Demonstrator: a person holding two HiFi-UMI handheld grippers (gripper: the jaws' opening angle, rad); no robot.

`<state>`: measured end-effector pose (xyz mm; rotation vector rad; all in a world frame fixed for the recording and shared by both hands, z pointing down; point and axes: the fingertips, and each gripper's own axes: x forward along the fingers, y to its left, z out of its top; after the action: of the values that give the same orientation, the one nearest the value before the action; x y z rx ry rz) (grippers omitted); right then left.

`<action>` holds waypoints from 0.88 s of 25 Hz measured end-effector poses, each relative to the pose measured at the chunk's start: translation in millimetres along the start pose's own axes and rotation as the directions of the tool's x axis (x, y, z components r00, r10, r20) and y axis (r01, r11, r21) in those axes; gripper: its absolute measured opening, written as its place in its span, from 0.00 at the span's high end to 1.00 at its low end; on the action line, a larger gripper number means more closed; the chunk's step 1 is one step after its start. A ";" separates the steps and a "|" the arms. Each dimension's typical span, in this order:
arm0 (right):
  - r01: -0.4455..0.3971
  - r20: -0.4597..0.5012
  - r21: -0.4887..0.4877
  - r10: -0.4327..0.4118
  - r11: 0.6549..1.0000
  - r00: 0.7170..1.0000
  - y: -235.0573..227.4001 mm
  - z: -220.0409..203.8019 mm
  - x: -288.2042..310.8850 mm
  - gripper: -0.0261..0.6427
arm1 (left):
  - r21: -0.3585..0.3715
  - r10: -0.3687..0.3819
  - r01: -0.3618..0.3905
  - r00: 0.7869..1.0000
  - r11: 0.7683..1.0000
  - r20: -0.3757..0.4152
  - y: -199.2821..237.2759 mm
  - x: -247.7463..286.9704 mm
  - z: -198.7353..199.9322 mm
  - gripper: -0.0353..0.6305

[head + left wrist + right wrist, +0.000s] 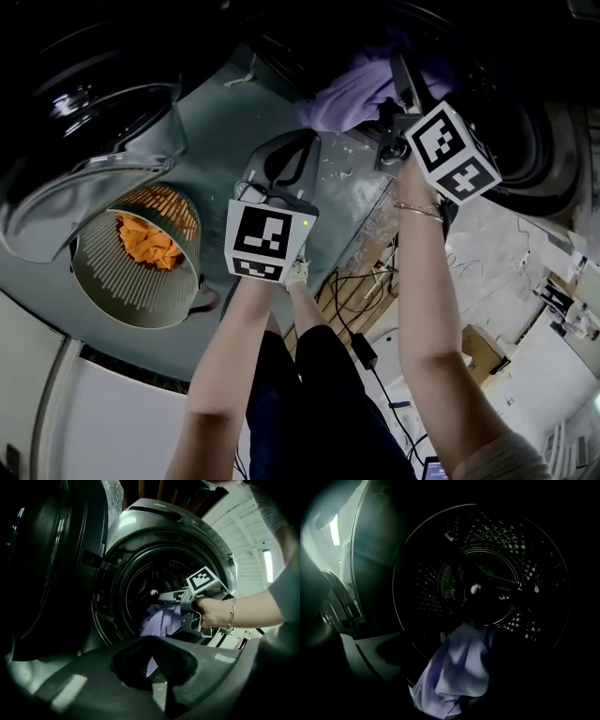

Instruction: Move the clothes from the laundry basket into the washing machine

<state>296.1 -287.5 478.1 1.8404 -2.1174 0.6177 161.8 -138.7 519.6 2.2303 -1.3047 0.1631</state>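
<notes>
The washing machine (187, 531) is standing with its round door (94, 141) swinging wide open to the left of the opening, and the perforated steel drum (525, 550) is lying in deep shadow behind the dark rim. The laundry basket (122, 281), a pale ribbed tub, is sitting on the floor just below the open door, well apart from the drum. The person's two bare arms are reaching forward from the bottom of the head view. The right gripper (164, 596) is pointing through the opening into the drum, its jaws pressing from both sides on a thick bunch of the purple garment (459, 672), which is filling the space between them. The rest of the garment is hanging down from the jaws and draping over the lower lip of the opening. The left gripper (298, 150) is hovering outside the machine, between the basket and the opening, with its jaws drawn together at the tips and gripping nothing; only a thin wedge of light is showing between them. An orange cloth (150, 239) is lying crumpled in the bottom of the basket. A thin bracelet (419, 210) is circling the right wrist.
</notes>
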 end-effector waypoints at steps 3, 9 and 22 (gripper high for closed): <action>0.008 -0.039 -0.002 -0.008 1.000 0.999 -1.5 -8.0 -0.3 0.17 | 0.002 -0.004 0.004 1.000 1.000 0.008 -3.4 -0.8 2.5 0.94; 0.050 -0.095 -0.023 -0.052 0.998 0.994 -10.9 -18.9 -2.8 0.12 | 0.003 -0.013 0.013 1.000 1.000 0.014 -5.8 -0.2 4.9 0.94; 0.096 -0.076 -0.134 -0.107 0.986 0.991 -14.6 -13.9 -26.1 0.11 | 0.003 -0.017 0.017 0.999 1.000 0.035 -13.3 2.0 15.0 0.94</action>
<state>313.5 -259.6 480.1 1.8064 -1.9487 0.5106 171.5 -142.8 502.4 2.2552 -1.3044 0.1200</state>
